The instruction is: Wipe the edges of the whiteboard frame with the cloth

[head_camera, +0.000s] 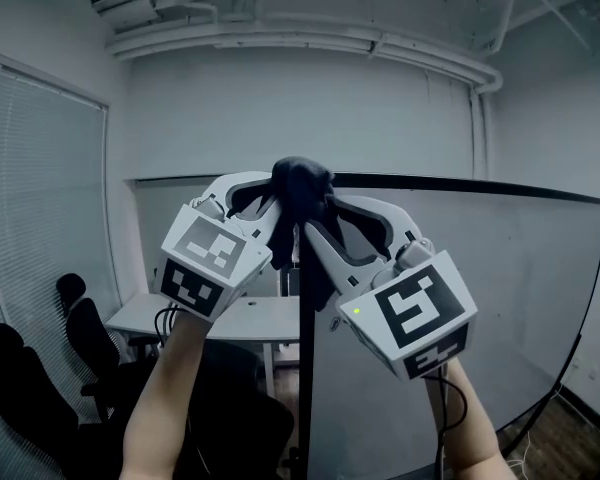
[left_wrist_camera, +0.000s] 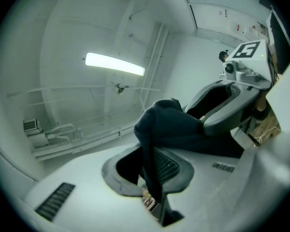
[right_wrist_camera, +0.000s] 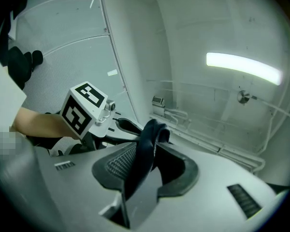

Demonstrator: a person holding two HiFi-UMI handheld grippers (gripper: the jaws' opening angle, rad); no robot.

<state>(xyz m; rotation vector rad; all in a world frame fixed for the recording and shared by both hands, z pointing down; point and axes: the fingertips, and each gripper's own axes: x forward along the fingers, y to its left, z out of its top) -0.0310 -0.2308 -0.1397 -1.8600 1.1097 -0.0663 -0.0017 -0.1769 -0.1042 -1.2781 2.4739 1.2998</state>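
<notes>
Left gripper view: left claw (left_wrist_camera: 152, 175) narrow, pinched on dark cloth (left_wrist_camera: 171, 124). Strip runs down between jaws, bunch bulges toward 1 o'clock.

Right gripper view: right claw (right_wrist_camera: 145, 166) wide. Cloth strip between jaws, lying against 9 o'clock pad, apart from 3 o'clock pad.

Head view: cloth bunched over top corner of whiteboard frame (head_camera: 304, 388), at picture centre. Left claw meets cloth from 8 o'clock, right claw from 4 o'clock.
</notes>
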